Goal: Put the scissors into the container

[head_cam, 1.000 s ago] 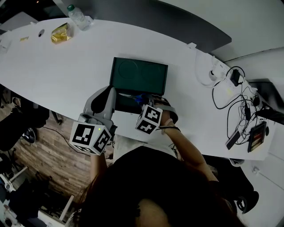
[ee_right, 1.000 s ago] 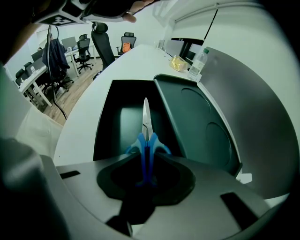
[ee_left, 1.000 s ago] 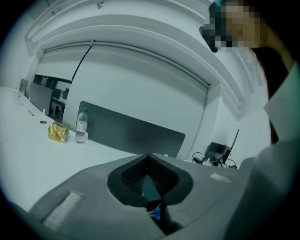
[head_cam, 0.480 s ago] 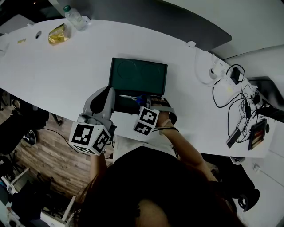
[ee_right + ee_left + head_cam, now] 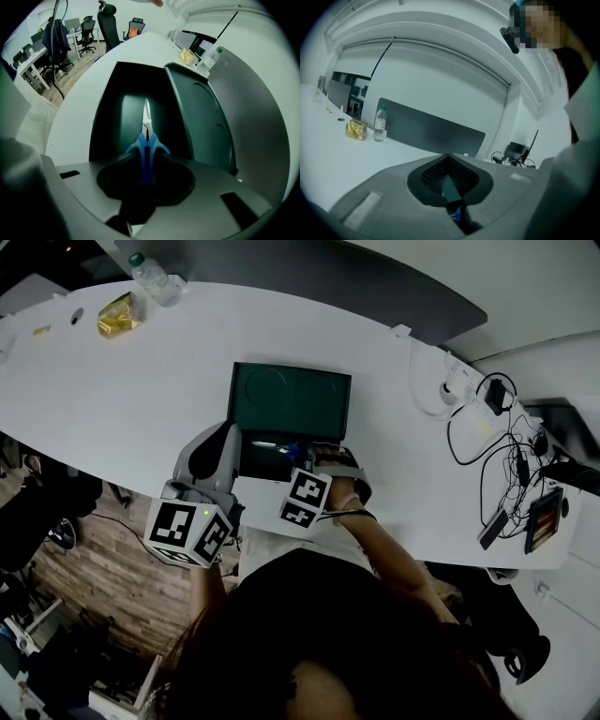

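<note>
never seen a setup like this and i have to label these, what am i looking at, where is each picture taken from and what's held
There is no robot: a person holds a two-jaw gripper in each hand; the cubes with square markers belong to them. The head view looks down from the person's head; the left and right gripper views ride on the grippers. On the white table lie an open dark green container, a bottle, a gold packet and cables. The right gripper holds blue-handled scissors, blades pointing into the container; its jaws have just eased open slightly, handles between them. The left gripper seems to pinch the container's edge.
</note>
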### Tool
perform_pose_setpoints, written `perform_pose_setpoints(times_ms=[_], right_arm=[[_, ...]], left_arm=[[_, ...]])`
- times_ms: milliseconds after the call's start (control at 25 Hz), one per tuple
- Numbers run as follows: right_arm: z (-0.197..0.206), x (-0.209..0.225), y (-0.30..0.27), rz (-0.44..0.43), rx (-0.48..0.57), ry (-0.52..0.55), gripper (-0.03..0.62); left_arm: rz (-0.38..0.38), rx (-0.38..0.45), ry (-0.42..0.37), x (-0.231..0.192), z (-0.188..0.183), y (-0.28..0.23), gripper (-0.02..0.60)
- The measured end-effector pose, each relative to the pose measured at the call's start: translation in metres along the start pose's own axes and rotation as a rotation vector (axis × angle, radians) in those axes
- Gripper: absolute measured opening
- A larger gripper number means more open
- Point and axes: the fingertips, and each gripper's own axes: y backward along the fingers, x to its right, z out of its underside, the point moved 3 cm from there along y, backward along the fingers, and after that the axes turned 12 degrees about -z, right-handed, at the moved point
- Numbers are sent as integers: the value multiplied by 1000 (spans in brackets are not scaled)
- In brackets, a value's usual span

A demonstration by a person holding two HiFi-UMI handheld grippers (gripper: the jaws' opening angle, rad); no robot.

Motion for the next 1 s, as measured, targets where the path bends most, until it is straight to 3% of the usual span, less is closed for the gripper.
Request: perform_pose_setpoints(times_ms=[1000], right_arm=[[-1,-2,1,-23,14,-8,114]], left_arm=[[8,0,-17,-6,-4,1,11]])
